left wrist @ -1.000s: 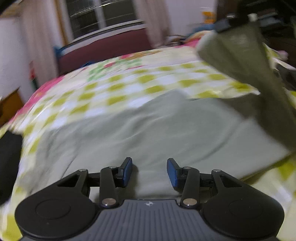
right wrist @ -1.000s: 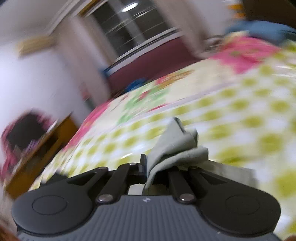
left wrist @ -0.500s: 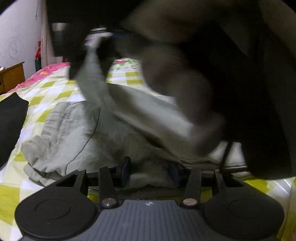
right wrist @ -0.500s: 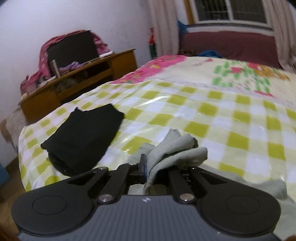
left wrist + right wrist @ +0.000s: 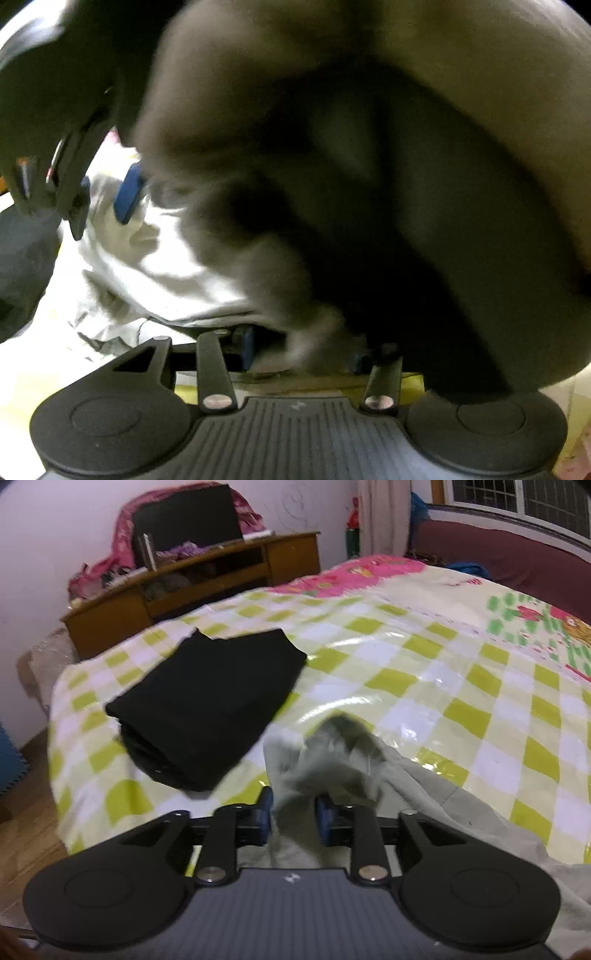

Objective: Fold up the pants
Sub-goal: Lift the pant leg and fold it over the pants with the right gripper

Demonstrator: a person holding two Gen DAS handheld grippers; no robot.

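Opening since 0.5 s ago, right gripper (image 5: 293, 818) now stands apart around the pale grey-green cotton pants (image 5: 424, 790), likely releasing the fold; left gripper (image 5: 301, 349) parted, mostly hidden.

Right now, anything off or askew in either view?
Yes: the grey pants lie bunched on the bedspread, not flat, and blurred dark fabric fills most of the left view.
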